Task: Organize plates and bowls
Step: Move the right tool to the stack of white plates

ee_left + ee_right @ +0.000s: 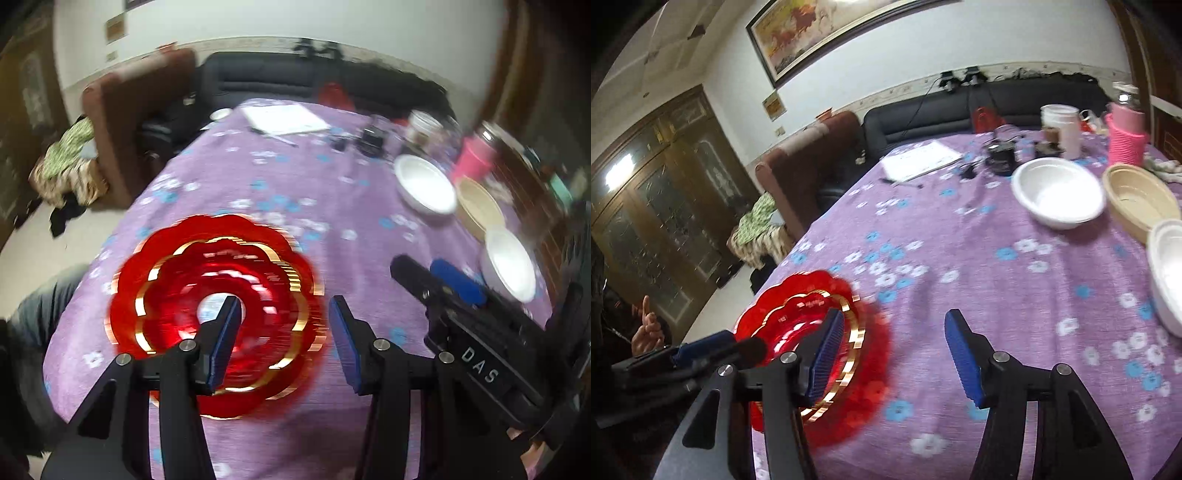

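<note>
Both pairs of fingers stand apart, gripping nothing: left gripper [284, 317] above the red plates [218, 314] stacked at the counter's [960, 251] near left, right gripper [894, 332] beside them. White bowls [1058, 194] and a tan bowl [1137, 201] sit far right.

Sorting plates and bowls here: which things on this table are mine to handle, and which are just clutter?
Job items:
red scalloped plate
large white bowl
tan bowl
nearer white bowl

Lying about:
white papers
pink ribbed cup
white jar
small dark gadgets
</note>
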Action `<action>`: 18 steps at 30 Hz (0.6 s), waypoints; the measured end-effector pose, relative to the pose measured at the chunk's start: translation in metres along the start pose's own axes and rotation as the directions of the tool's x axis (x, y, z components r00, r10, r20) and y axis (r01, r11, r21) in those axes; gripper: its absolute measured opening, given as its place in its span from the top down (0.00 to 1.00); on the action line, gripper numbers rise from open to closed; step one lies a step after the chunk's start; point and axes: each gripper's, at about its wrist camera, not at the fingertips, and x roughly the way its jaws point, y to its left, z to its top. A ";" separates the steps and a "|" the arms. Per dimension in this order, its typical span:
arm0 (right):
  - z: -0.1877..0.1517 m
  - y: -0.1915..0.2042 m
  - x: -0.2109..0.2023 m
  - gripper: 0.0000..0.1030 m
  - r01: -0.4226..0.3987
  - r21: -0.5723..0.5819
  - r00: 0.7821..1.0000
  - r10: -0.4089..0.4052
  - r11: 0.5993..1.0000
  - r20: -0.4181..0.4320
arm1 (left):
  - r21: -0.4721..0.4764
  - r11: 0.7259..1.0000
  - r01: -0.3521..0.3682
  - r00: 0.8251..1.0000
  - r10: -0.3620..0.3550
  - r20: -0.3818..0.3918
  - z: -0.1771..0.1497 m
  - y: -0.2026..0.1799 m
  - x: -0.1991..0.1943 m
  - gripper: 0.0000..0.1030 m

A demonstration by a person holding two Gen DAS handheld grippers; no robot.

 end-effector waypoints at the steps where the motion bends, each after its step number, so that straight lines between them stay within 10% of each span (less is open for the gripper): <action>1: 0.001 -0.009 -0.006 0.43 0.007 0.006 1.000 -0.007 1.000 0.015 | 0.023 1.000 0.000 1.000 0.000 0.000 0.000 -0.012 0.001 0.48; 18: 0.021 -0.200 -0.113 0.39 0.098 0.239 0.970 -0.146 0.966 0.192 | 0.133 0.987 0.087 0.994 -0.077 -0.076 0.019 -0.135 0.044 0.47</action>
